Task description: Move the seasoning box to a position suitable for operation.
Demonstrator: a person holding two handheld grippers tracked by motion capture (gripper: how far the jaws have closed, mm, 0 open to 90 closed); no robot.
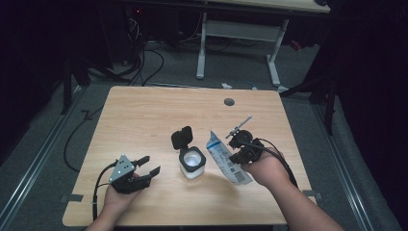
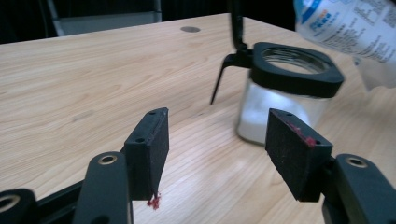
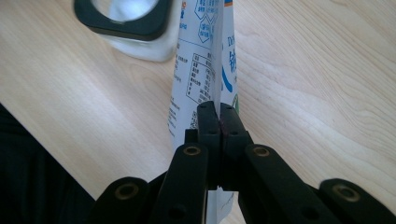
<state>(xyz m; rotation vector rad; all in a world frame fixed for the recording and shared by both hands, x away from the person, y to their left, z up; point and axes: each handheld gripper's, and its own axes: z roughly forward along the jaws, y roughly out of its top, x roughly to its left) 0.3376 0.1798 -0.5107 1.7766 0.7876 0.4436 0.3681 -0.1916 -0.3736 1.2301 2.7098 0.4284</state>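
2 jaws of right gripper (image 3: 219, 116) pinch pouch (image 3: 205, 70); jar (image 1: 192, 163) beside.

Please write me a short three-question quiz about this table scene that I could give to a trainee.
1. True or false: the right hand-held gripper is shut on the white and blue printed plastic pouch.
2. Multiple choice: the black hinged lid of the square clear glass jar with white contents is A) closed, B) flipped open, C) lying on the light wooden table.
3. Fill in: the jaws of the left hand-held gripper stand ____.

Key:
1. True; its jaws pinch the pouch.
2. B; the lid stands raised behind the jar's mouth.
3. Open, with nothing between them.
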